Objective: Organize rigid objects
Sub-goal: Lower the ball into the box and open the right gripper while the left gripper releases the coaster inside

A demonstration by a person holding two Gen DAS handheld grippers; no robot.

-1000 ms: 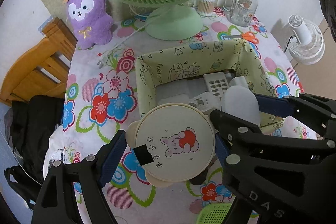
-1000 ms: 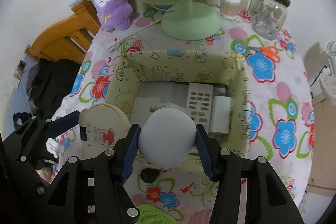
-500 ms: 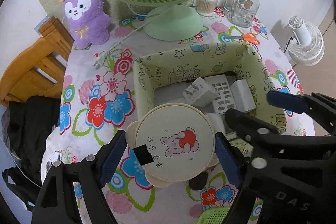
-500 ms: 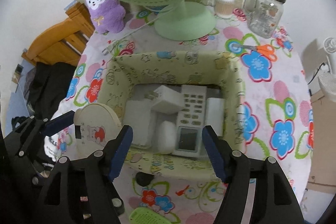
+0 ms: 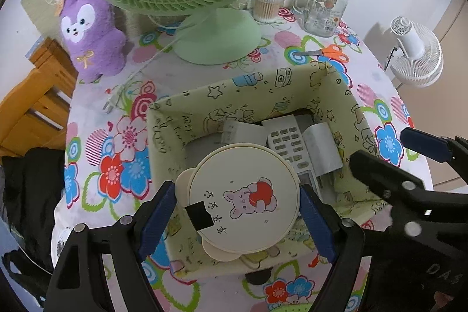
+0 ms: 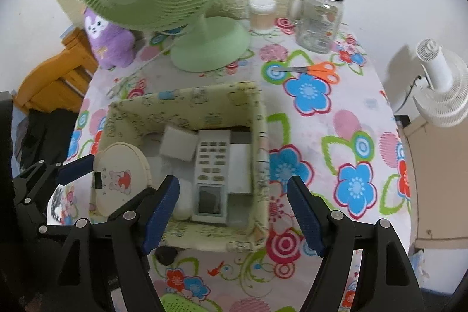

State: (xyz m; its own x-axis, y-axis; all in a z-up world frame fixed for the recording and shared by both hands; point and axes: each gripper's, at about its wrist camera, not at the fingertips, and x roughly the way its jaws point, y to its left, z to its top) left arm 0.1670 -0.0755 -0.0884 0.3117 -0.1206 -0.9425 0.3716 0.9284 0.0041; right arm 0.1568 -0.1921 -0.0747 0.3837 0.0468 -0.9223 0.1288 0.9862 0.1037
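Note:
My left gripper (image 5: 238, 217) is shut on a round cream case (image 5: 244, 198) with small ears and a rabbit picture, held over the near left corner of the yellow-green fabric box (image 5: 234, 95). Inside the box lie a white remote (image 6: 210, 165), a white cube plug (image 6: 178, 144), a white block (image 6: 241, 168) and a pale egg-shaped thing (image 6: 184, 198). My right gripper (image 6: 234, 212) hangs over the box's near right side; its jaws are opening, with nothing between them. In the left wrist view the right gripper (image 5: 383, 149) shows at the right edge.
A green desk fan (image 6: 210, 46), a purple plush (image 5: 90, 34), a glass mug jar (image 6: 320, 19), a swab tub (image 6: 261, 12) and orange scissors (image 6: 317, 70) stand behind the box. A wooden chair (image 5: 35, 107) is at the left. A white fan (image 6: 444, 89) stands off the table's right edge.
The right gripper let the pale egg-shaped thing go into the box, opened wide and shifted right. The left gripper carried the cream case further over the box.

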